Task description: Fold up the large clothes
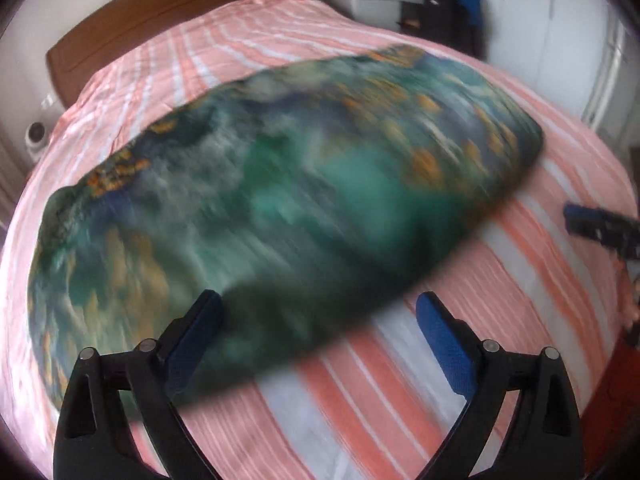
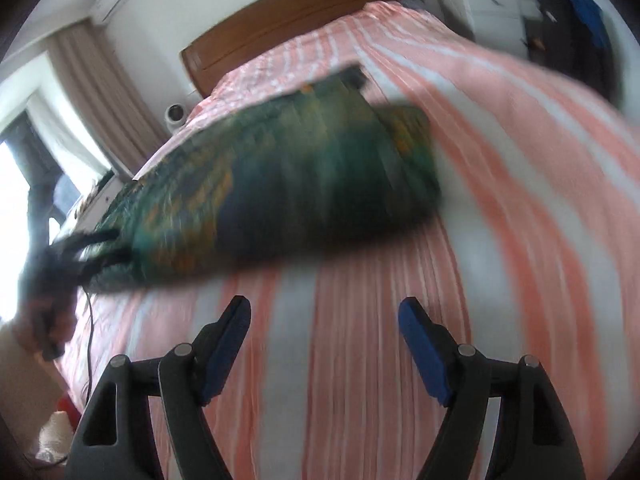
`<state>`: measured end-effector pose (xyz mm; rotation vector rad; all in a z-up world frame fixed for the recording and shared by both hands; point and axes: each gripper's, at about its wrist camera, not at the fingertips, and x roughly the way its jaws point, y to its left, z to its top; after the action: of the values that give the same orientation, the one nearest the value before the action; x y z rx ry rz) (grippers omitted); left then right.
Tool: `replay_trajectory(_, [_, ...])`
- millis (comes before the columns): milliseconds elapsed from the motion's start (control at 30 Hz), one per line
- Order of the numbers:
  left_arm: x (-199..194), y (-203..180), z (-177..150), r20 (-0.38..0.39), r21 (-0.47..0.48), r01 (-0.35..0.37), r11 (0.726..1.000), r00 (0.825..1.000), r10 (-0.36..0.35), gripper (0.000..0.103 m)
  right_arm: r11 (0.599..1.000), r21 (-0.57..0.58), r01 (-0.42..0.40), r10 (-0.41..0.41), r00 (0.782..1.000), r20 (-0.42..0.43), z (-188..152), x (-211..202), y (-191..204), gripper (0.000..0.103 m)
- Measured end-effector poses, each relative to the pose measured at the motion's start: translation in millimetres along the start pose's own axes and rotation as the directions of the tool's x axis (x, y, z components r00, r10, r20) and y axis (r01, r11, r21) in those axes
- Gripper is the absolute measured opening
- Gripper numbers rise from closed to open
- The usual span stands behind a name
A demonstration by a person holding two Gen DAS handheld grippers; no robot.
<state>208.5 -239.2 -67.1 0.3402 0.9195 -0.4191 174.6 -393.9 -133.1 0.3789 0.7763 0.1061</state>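
One green garment [image 1: 280, 208] with orange flecks lies blurred on the striped bedspread [image 1: 400, 400], both grippers' jaws spread, empty

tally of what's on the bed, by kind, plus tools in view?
Green patterned garment: 1
Striped pink bedcover: 1
Tools: 2, left tool and right tool, both open with nothing between the fingers
Total: 4

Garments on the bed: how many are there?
1. A green and orange patterned garment lies folded across the striped bedspread, ahead of both open tools. Anything under it would be hidden.
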Motion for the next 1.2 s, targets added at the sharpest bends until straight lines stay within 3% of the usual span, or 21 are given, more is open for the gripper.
replay_trajectory(133, [-23,-23,-24,-0.001,-0.035,-0.016,0.999,1.000,0.016,0.098,1.000,0.025,0.008,-0.009,0.999,0.042,-22,-16,3,0.077])
replay_trajectory(333, [-47,-23,-24,0.019,-0.149,-0.095,0.984,0.995,0.099,0.098,0.998,-0.040,0.049,-0.046,0.997,0.067,-31,-17,16,0.077])
replay_trajectory(567, [-57,-10,-21,0.011,-0.187,-0.142,0.972,0.989,0.146,0.098,0.994,-0.087,0.066,-0.059,0.995,0.079,-35,-13,21,0.077])
replay_trajectory(833, [-62,-14,-20,0.013,-0.166,-0.195,0.967,0.980,0.199,0.098,0.992,-0.097,0.075,-0.068,0.995,0.076,-38,-13,21,0.077])
replay_trajectory(933, [-61,-13,-18,0.020,-0.165,-0.180,0.970,0.982,0.185,0.098,0.993,-0.093,0.072,-0.066,0.995,0.074,-38,-12,21,0.077])
replay_trajectory(1067, [-61,-8,-1,0.086,-0.162,-0.079,0.984,0.992,0.094,0.098,0.998,-0.040,0.042,-0.038,0.996,0.075,-35,-15,14,0.077])
replay_trajectory(1200, [-44,-6,35,0.152,-0.134,0.004,0.991,0.988,0.016,0.102,0.983,0.168,-0.076,0.059,0.993,0.106,-8,-15,-15,0.077])
